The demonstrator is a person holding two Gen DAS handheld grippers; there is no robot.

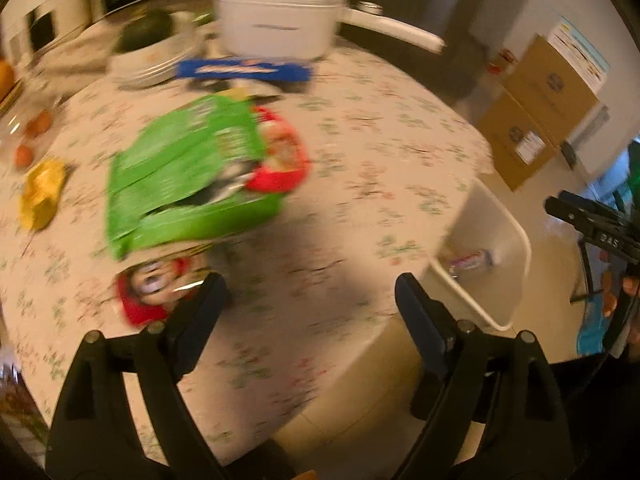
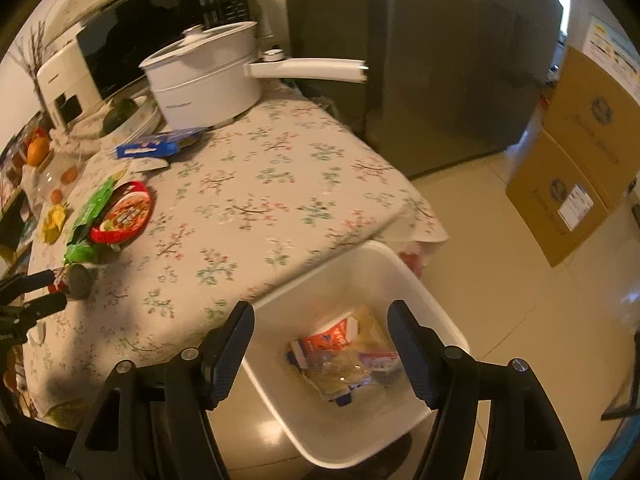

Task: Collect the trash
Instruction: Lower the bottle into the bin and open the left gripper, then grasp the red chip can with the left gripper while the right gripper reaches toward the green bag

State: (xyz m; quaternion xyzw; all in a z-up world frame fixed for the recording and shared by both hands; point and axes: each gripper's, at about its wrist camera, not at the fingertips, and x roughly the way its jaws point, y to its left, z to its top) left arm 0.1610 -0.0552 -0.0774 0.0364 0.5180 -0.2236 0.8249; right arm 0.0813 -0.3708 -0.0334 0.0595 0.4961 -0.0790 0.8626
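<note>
Right tongs (image 2: 322, 338) agape above wrappers (image 2: 344, 356) inside white bin (image 2: 400, 268)

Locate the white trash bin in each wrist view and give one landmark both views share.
Left wrist view: the white trash bin sits at right of centre, off the table's edge, a wrapper inside.
Right wrist view: the bin is at bottom centre, seen between the right tongs, several wrappers inside.
Shared landmark: the white pot with the long handle, at the table's far end.
</note>
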